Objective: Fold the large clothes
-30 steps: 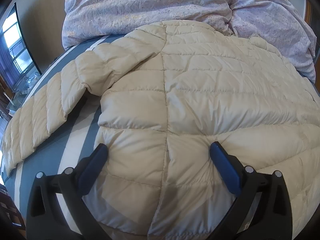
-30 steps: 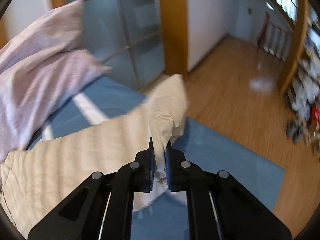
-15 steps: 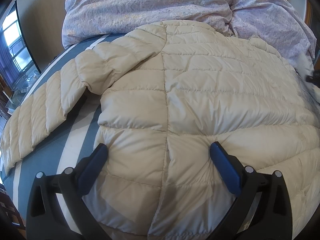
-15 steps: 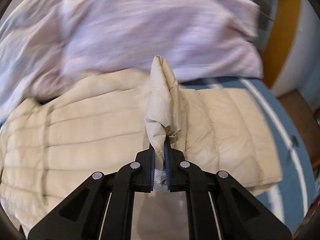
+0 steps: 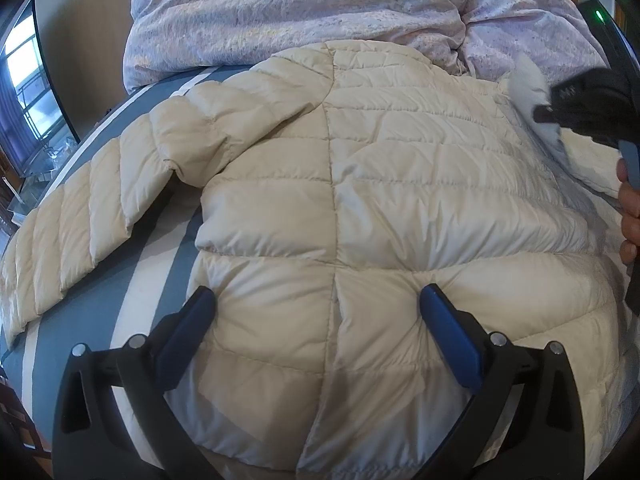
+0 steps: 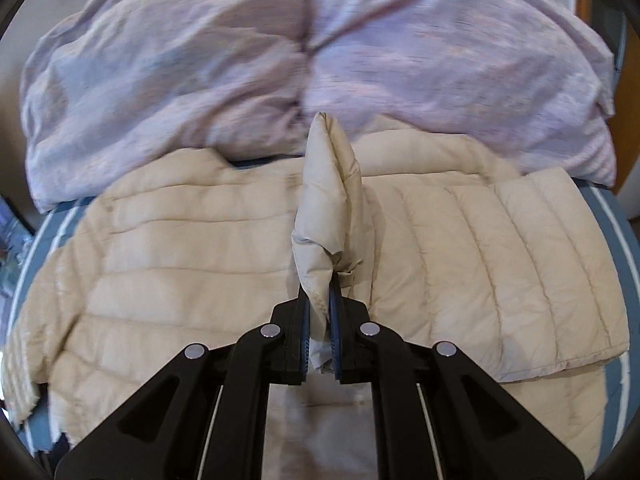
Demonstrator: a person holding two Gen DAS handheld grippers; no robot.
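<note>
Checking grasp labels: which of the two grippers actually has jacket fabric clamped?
The right gripper: shut on a pinched-up fold of the cream puffer jacket. The left gripper is open, fingers spread apart on the jacket's back.

Beige wall (image 5: pixel 84 40), window (image 5: pixel 24 92) at left

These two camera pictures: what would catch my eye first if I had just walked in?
A big cream puffer jacket spread back-up on a blue striped bed, with a rumpled lilac duvet behind it. The right gripper pinches a sleeve end above the jacket, while the left gripper rests open on the hem.
</note>
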